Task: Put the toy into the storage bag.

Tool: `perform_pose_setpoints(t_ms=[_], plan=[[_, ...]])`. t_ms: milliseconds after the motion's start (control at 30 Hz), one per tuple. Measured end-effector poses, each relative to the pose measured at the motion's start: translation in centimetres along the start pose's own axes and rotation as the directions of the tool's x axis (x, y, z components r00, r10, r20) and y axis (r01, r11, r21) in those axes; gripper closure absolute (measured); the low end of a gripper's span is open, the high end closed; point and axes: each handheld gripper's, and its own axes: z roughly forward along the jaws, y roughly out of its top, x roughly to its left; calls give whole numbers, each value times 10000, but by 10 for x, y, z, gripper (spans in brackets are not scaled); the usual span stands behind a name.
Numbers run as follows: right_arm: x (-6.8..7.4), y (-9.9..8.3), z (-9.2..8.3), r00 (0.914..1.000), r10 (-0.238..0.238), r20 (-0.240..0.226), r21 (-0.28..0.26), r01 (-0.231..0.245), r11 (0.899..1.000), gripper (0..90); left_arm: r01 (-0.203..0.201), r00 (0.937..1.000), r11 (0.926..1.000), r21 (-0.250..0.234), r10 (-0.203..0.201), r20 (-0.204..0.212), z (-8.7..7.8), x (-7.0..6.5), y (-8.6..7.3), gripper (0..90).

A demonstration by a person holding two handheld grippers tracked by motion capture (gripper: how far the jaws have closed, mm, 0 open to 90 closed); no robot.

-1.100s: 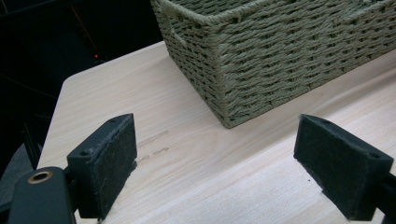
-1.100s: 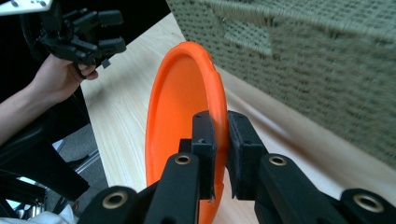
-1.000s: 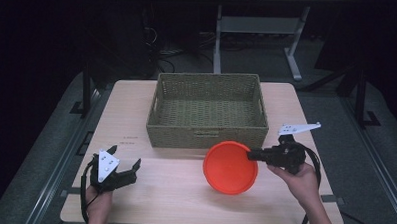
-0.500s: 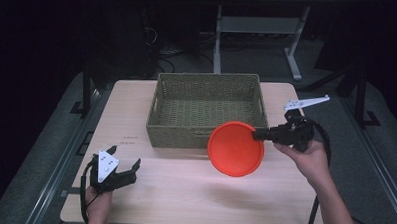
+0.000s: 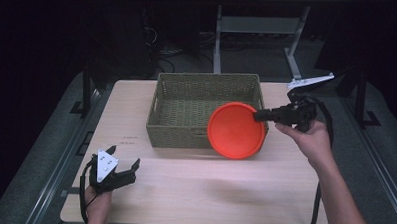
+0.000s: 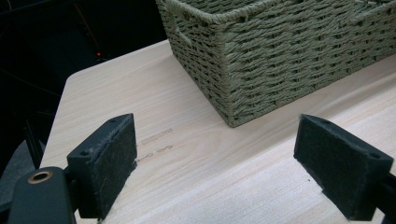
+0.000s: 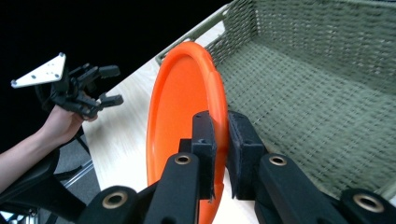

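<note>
Right tongs [image 7: 220, 140] clamp an unmarked orange plate [image 5: 235, 130] beside the basket [image 5: 207, 87].

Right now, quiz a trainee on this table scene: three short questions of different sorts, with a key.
1. True or false: the left gripper holds the orange plate.
2. Which part of the plate do the right gripper pads clamp? A) its rim B) its centre C) its underside only
3. Fill in: the plate hangs tilted over the near right corner of the woven ____.

Key:
1. False; its jaws stand open and bare above the table.
2. A
3. basket
</note>
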Motion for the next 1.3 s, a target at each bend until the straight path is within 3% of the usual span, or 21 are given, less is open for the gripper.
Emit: perform_pose_setpoints(t_ms=[533, 1300], plan=[[-15, 33, 1, 9987, 348, 381, -4, -348, 9994, 820, 86, 10000, 10000, -32, -86, 30, 1, 0, 0, 127], [-36, 57, 8, 9920, 981, 797, -374, -953, 9947, 820, 32, 10000, 10000, -3, -32, 49, 0, 1, 0, 127]])
